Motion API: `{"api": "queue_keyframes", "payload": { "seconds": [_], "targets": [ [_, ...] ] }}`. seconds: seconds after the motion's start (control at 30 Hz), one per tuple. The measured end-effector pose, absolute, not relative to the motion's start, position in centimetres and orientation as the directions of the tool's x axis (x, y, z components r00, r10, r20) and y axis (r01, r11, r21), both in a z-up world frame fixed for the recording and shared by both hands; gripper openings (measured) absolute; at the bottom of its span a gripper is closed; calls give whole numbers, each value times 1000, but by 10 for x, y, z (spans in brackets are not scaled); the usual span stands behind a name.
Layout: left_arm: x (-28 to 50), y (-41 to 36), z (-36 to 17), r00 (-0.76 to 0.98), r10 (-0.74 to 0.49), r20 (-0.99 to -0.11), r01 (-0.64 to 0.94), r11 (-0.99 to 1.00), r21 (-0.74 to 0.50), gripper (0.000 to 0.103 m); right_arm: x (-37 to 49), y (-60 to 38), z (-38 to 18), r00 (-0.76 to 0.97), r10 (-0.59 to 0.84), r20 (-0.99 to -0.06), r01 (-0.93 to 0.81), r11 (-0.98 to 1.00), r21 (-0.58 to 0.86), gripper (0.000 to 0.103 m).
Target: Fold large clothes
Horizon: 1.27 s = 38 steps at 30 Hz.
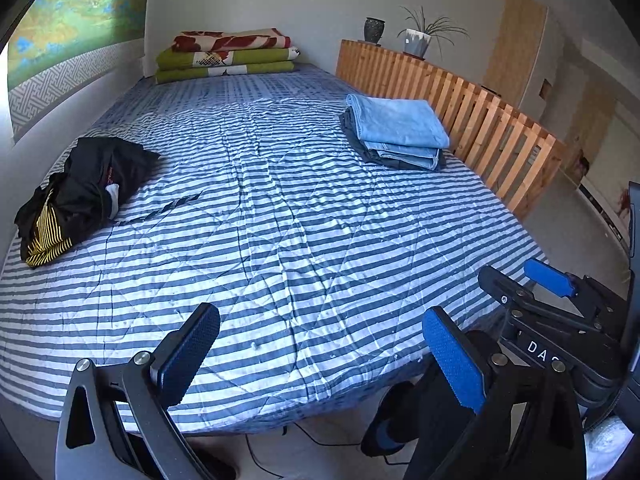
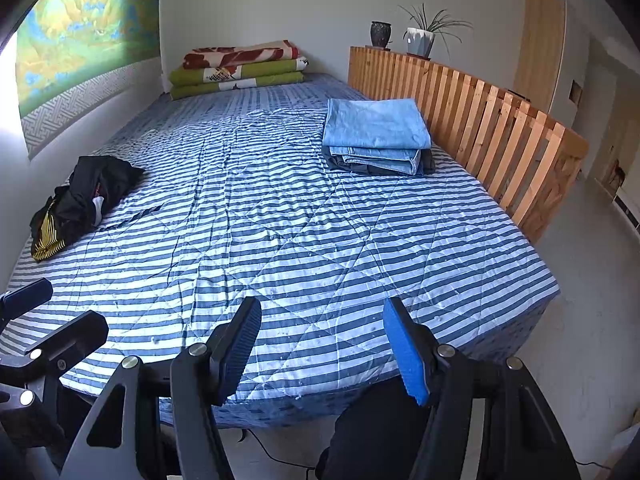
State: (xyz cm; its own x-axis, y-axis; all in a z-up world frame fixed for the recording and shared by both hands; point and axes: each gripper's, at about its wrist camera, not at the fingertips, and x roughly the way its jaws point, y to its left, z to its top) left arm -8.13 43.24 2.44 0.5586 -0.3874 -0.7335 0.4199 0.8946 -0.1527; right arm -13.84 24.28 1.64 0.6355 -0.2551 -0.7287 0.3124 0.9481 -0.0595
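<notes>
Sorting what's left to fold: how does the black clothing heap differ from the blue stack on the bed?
The black heap is crumpled and loose; the blue stack is folded flat with squared edges. The heap lies by the wall side, the stack beside the wooden slat rail. The heap is dark with yellow stripes showing; the stack is light blue denim over a dark piece. Both rest on the striped quilt, untouched.

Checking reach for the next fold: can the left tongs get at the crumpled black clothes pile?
Probably yes: the left tongs are open and nothing lies between them and the black clothes pile on the striped quilt.
</notes>
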Motion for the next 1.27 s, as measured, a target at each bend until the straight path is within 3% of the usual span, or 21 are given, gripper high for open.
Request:
{"api": "queue_keyframes", "payload": {
  "seconds": [1.27],
  "targets": [
    [-79,431,13,531,-409,-742,420,888,-189,103,-135,247,6,617,-253,-745,313,948,-63,60]
  ]
}}
